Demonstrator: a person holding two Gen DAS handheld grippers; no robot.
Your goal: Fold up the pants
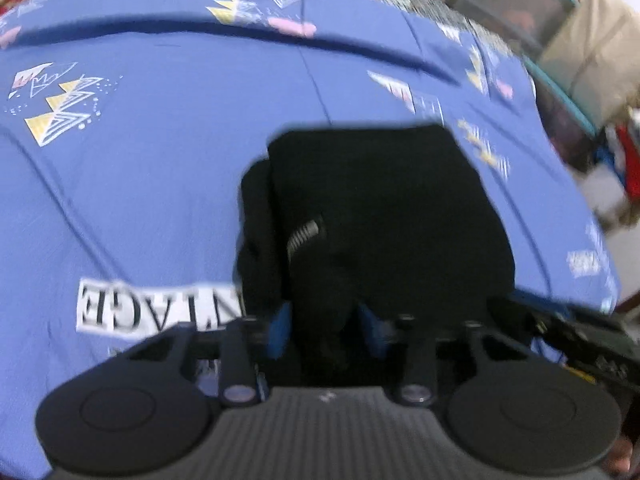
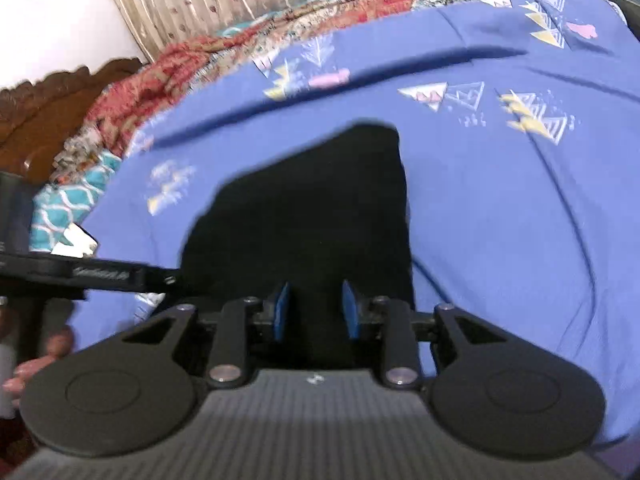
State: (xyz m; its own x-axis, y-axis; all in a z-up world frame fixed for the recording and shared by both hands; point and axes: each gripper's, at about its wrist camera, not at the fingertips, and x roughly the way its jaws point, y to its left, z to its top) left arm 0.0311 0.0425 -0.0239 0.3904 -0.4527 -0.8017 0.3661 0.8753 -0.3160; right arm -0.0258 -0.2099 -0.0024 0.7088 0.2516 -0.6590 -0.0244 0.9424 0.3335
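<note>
The black pants (image 1: 384,208) lie folded into a compact block on the blue printed bedsheet (image 1: 160,184). A ribbed grey patch shows on their top. My left gripper (image 1: 326,330) has its blue pads around the near edge of the pants, with black cloth between them. In the right wrist view the pants (image 2: 320,208) lie ahead as a dark block. My right gripper (image 2: 314,310) is open at their near edge, blue pads apart with dark cloth between. The other gripper's body (image 2: 80,276) shows at the left.
A red patterned blanket (image 2: 168,72) lies bunched along the far edge of the bed, with a carved wooden headboard (image 2: 48,108) and curtain behind. A teal-rimmed glass table (image 1: 560,92) stands past the bed's right edge. Blue sheet extends left and right of the pants.
</note>
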